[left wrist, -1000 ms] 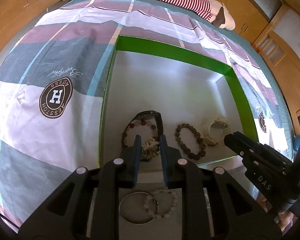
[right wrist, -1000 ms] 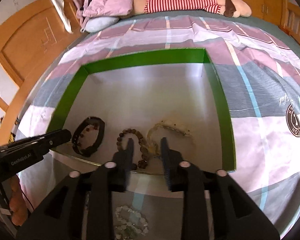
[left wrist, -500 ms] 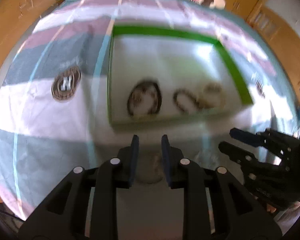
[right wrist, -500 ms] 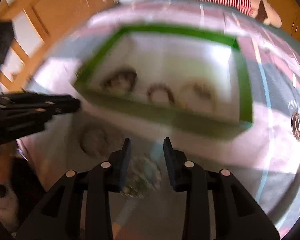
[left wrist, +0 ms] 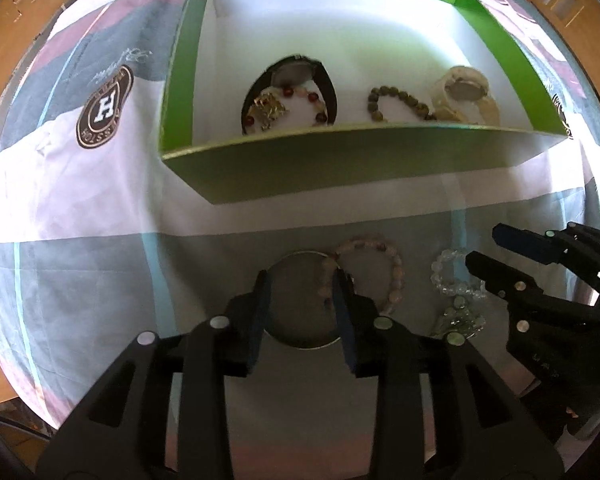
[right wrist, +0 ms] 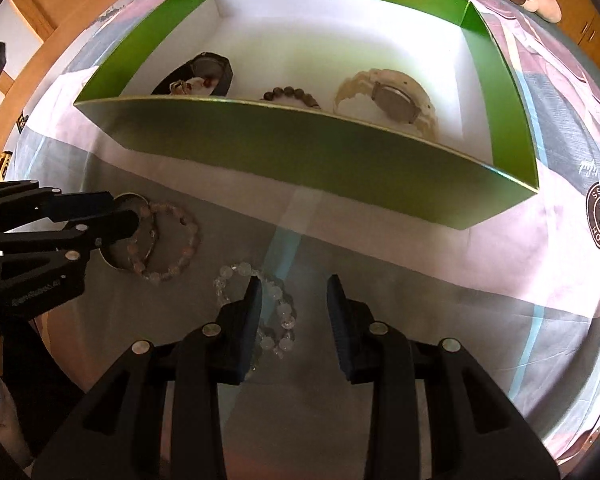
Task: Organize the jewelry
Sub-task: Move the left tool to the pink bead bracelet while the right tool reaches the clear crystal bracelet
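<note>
Both grippers have pulled back out of the green box point(left wrist: 340, 168) since a sec ago and now hang low over the bedsheet point(left wrist: 80, 200) in front of it, jaws apart, nothing held. In the left wrist view the left gripper point(left wrist: 302, 280) straddles a silver bangle point(left wrist: 300, 344) at 6 o'clock, its right finger touching the pink bead bracelet point(left wrist: 394, 268) that overlaps the bangle's rim; a sec ago these tips sat inside the box over the black watch point(left wrist: 328, 84). The right gripper point(right wrist: 294, 284), earlier above the brown bead bracelet point(right wrist: 292, 94), now sits w/ its left finger over the clear crystal bracelet point(right wrist: 240, 270) at 6 o'clock in the right wrist view; the loop lies beside and under that finger, not between both. Box contents unchanged: black watch w/ a red bead bracelet point(left wrist: 300, 94) and a gold piece point(left wrist: 266, 110) inside its loop at 11 o'clock, brown beads at 12, cream-strap watch point(left wrist: 466, 90) at 1. Three pieces remain on the sheet outside the box. Right gripper shows at 3 o'clock in the left view, left gripper at 9 in the right view.
</note>
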Motion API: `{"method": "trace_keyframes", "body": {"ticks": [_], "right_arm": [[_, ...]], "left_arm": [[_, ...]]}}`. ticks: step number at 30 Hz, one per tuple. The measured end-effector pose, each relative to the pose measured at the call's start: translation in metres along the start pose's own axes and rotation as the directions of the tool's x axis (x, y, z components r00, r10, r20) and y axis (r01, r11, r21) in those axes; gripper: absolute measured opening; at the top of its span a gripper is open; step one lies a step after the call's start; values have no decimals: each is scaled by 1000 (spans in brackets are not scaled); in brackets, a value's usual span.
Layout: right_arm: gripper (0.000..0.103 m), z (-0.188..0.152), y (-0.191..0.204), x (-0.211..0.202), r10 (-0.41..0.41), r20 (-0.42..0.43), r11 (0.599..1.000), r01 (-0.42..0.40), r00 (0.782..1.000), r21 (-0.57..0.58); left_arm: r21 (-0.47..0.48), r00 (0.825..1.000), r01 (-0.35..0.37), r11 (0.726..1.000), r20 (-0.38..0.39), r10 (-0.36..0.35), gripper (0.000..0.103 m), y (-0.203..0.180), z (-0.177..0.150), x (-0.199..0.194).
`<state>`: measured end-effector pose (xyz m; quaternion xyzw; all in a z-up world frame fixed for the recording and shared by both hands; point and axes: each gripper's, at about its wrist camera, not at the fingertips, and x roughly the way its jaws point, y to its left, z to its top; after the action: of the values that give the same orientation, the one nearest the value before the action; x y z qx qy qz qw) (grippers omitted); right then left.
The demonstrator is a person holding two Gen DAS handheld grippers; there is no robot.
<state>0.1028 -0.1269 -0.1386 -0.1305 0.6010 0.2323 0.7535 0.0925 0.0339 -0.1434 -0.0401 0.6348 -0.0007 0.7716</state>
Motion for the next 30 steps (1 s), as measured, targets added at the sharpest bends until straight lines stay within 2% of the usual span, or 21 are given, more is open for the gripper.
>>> {"method": "trace_keyframes", "body": {"ticks": [3,9,12,16,30], "right_arm": [[34,-2,3,6,-7,-21,1000,7,1000,-16],[34,0,3,10,-32,-29,999,32,999,-11],[34,3,-9,5,-78,-14,996,78,997,33],[34,6,-15,-4,-31,16,998,30,999,55],[34,-1,2,10,-68,-24,998,68,997,17]], "left_arm": [[12,1000,0,1000,-11,0,40,-8,0,6],[20,1000,-1,1000,-20,1,40,-14,-1,11],[-8,1000,-4,1000,-24,4,28,-9,0,11],[-23,1000,20,1000,-17,-21,28,-3,0,7],[3,999,-14,1000,-31,14,30,-21,1,15]]}}
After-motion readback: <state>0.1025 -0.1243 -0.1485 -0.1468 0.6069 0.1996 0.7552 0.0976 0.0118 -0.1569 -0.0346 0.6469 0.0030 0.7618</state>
